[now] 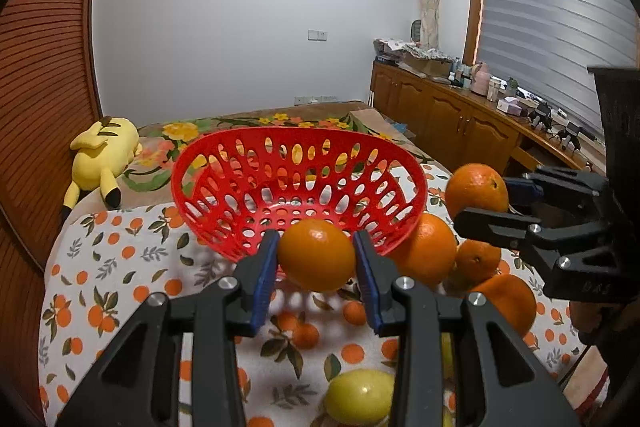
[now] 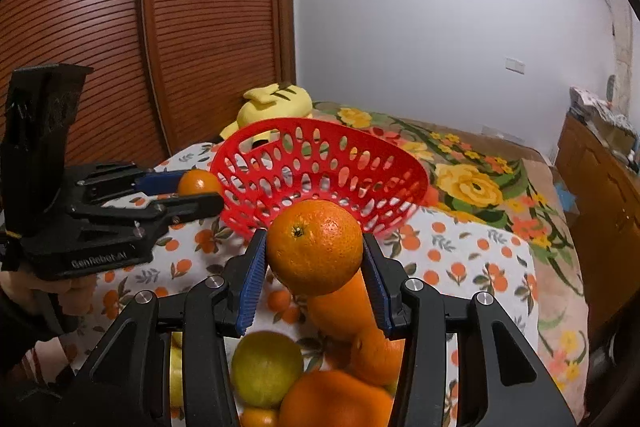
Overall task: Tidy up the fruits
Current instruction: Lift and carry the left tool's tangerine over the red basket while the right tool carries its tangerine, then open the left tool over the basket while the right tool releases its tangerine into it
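1. Left gripper [image 1: 316, 259] is clamped on an orange [image 1: 316, 255].
2. Right gripper [image 2: 315, 259] is clamped on a larger orange [image 2: 315, 247].
3. Red basket [image 1: 240, 143] lies directly ahead of both, empty; neither is clearly nearer.

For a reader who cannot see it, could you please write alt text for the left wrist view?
The left gripper clamps an orange just in front of an empty red basket on a fruit-print cloth. At right, the right gripper holds a second orange above more loose oranges, and a lemon lies nearest the camera.
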